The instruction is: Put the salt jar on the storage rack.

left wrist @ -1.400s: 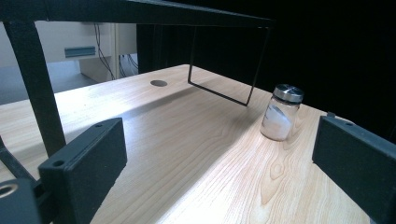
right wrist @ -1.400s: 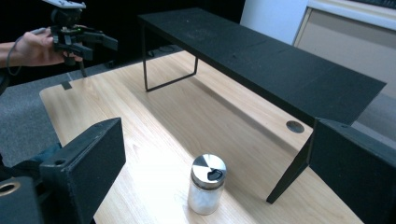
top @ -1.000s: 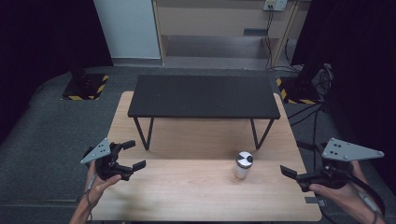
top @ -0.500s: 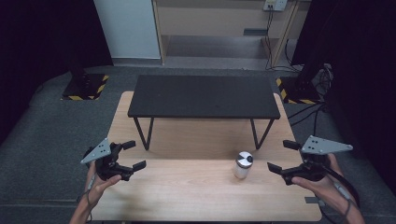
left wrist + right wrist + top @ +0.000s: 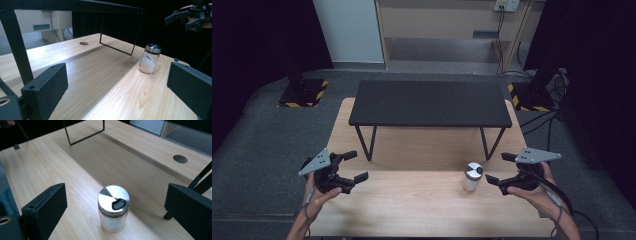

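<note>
- Right gripper [image 5: 498, 169] now much nearer the shaker [image 5: 472, 176] than a second ago, moved in from the right edge of the table [image 5: 412, 210] toward it.
- Jaws spread wide, nothing between them yet; seen from the right gripper view, shaker [image 5: 113, 208] squarely in the gap, a little ahead of the tips.
- Shaker upright on the near right part of the table, in front of the right legs of the black stand [image 5: 429, 103]; metal lid on, white grains inside.
- Left gripper [image 5: 354, 165] unmoved at the near left, jaws likewise spread, holding nothing, well apart from the shaker [image 5: 149, 58].
- Looks like an approach for a grasp: lined up, only the last bit of reach and the closing left.
</note>
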A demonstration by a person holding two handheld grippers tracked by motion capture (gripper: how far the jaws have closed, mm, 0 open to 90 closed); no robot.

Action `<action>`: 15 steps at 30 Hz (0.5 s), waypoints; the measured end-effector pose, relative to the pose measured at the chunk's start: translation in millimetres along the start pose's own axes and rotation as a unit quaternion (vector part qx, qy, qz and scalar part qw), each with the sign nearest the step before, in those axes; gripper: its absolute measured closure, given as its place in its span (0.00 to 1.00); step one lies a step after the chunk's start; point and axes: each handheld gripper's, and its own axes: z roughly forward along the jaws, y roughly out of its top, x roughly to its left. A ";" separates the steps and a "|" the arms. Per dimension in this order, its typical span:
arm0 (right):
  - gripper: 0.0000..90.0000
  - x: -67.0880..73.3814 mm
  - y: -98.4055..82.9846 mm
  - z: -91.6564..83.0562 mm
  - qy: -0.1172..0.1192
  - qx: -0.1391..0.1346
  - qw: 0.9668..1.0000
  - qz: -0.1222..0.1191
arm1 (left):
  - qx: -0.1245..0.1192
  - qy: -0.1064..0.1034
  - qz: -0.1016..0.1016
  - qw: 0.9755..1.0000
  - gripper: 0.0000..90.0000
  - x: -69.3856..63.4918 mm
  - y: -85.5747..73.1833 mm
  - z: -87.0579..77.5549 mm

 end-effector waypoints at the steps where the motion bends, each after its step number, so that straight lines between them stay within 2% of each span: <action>1: 0.05 0.2 0.0 3.2 -0.001 0.004 1.000 -0.001 | 0.000 0.000 0.000 1.000 0.02 0.0 0.0 0.0; 15: 0.05 -2.1 -5.8 38.8 -0.003 0.043 0.999 0.002 | 0.001 0.000 0.000 1.000 0.03 0.0 0.0 -0.1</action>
